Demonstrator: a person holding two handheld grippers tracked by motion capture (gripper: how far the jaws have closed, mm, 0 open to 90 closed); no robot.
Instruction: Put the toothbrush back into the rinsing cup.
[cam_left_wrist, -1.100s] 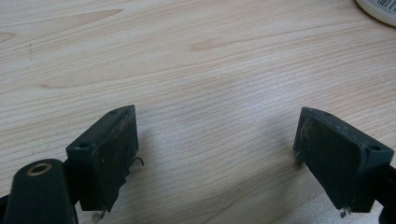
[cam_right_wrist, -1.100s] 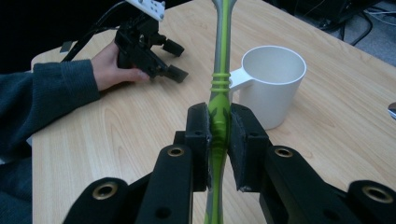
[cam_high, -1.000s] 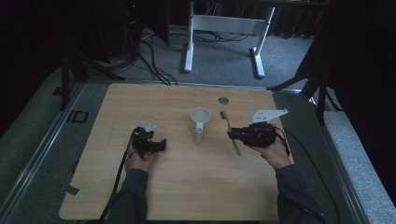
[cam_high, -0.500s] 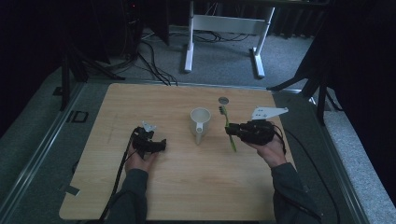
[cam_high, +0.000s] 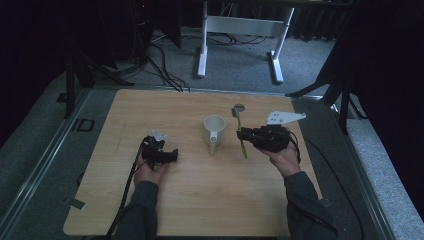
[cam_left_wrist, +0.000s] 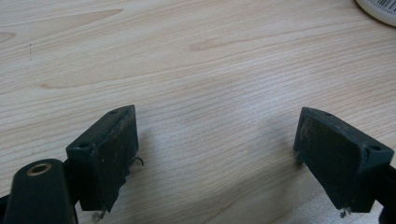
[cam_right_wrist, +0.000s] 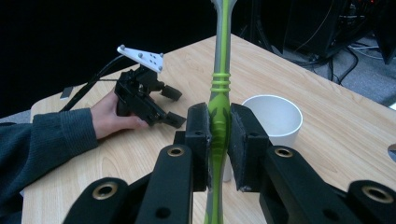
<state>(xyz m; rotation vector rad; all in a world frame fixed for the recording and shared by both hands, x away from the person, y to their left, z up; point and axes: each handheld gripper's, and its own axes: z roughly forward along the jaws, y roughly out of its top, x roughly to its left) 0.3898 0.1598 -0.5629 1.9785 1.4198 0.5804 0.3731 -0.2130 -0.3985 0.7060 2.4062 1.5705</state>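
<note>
My right gripper (cam_high: 242, 136) (cam_right_wrist: 219, 135) is shut on a thin green and grey utensil (cam_high: 243, 149) (cam_right_wrist: 219, 84), gripping its handle at the ribbed green part. The utensil runs across the jaws, and its upper end leaves the top of the right gripper view. A white mug (cam_high: 214, 125) (cam_right_wrist: 275, 116) stands upright just left of that gripper, handle toward the person. My left gripper (cam_high: 172, 153) (cam_left_wrist: 215, 154) (cam_right_wrist: 173, 105) rests low over bare wood to the left of the mug, its jaws wide apart with nothing between them.
The wooden table (cam_high: 150, 110) sits on grey carpet. A small dark round disc (cam_high: 239, 106) lies behind the mug. A white-framed stand (cam_high: 240, 30) and floor cables (cam_high: 165, 55) lie beyond the far edge. Each forearm comes in from the near edge.
The right gripper has shifted slightly with the utensil in it, and the utensil now points more toward the far edge. The left gripper has stayed put.
</note>
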